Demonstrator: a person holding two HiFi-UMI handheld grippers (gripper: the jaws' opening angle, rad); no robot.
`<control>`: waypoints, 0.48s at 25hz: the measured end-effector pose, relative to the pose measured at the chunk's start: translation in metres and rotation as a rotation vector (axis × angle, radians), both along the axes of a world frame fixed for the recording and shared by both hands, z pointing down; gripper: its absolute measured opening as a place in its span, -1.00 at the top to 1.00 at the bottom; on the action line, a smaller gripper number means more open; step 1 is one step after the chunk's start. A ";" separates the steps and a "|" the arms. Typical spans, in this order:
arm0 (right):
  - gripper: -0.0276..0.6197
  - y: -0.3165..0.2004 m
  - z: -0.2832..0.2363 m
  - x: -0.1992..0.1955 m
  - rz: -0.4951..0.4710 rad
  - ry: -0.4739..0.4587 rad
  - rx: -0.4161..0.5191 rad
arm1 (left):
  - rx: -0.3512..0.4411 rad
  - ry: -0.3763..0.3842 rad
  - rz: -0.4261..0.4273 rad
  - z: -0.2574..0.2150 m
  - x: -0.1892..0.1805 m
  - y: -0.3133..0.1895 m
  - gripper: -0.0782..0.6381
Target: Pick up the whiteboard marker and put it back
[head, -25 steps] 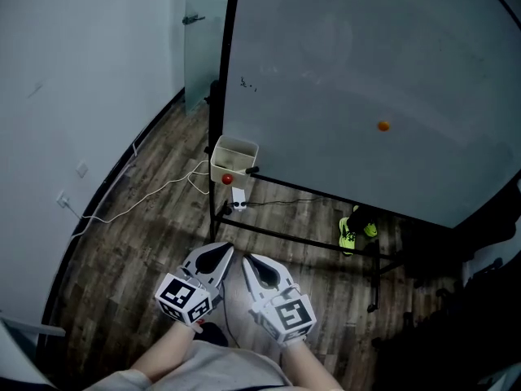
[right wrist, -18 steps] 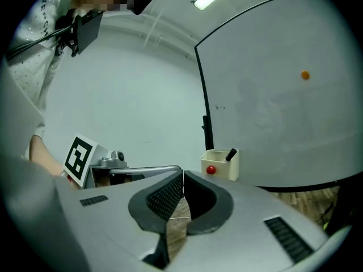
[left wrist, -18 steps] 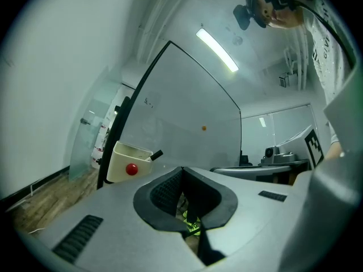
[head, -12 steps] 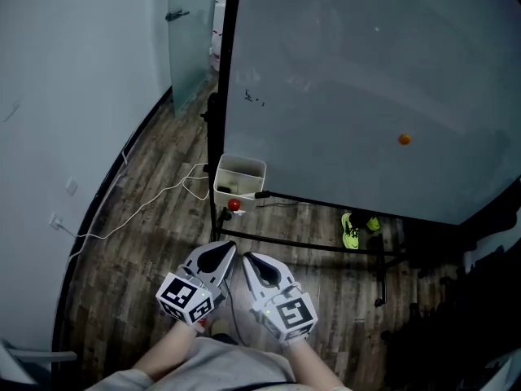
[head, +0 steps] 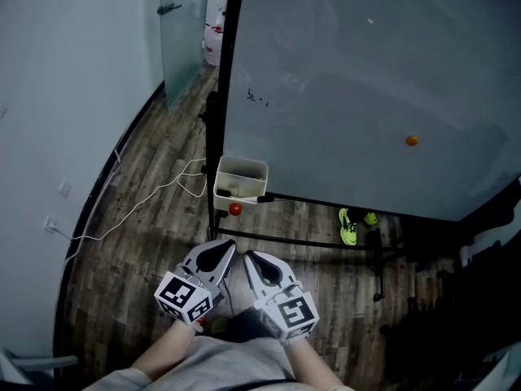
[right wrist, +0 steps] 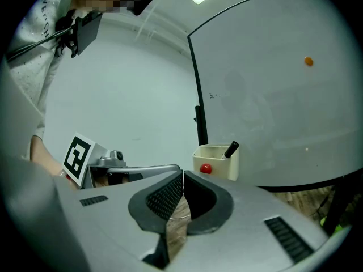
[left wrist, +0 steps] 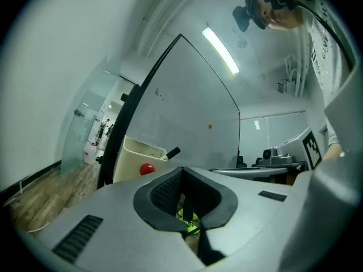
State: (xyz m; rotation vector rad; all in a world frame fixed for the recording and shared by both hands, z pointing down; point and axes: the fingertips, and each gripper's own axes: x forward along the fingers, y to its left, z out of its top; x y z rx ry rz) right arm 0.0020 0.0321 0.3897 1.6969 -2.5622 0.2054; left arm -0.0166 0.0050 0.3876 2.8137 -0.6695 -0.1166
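Your marker (right wrist: pixel 231 149) is a short, dark stick, black as far as you can see. It stands in the cream box (right wrist: pixel 224 168) that hangs at the lower left corner of the whiteboard (right wrist: pixel 272 95). It leans on the box's right-hand rim, and its top end pokes up and out past that rim, tilted to the right. Its lower part is hidden inside the box.

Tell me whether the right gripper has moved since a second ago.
Yes. The right gripper has come closer to the white bin by the whiteboard; the strip of floor between them is shorter in the head view.
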 end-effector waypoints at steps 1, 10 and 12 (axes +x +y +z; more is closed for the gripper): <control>0.85 -0.002 -0.001 0.002 0.001 -0.002 0.001 | 0.000 0.000 0.001 0.000 0.001 -0.001 0.74; 0.85 -0.032 0.004 0.017 -0.006 0.001 -0.010 | 0.021 -0.017 -0.043 0.000 -0.002 -0.031 0.74; 0.85 -0.040 0.002 0.021 -0.016 0.007 -0.007 | 0.021 -0.019 -0.066 -0.001 -0.004 -0.040 0.74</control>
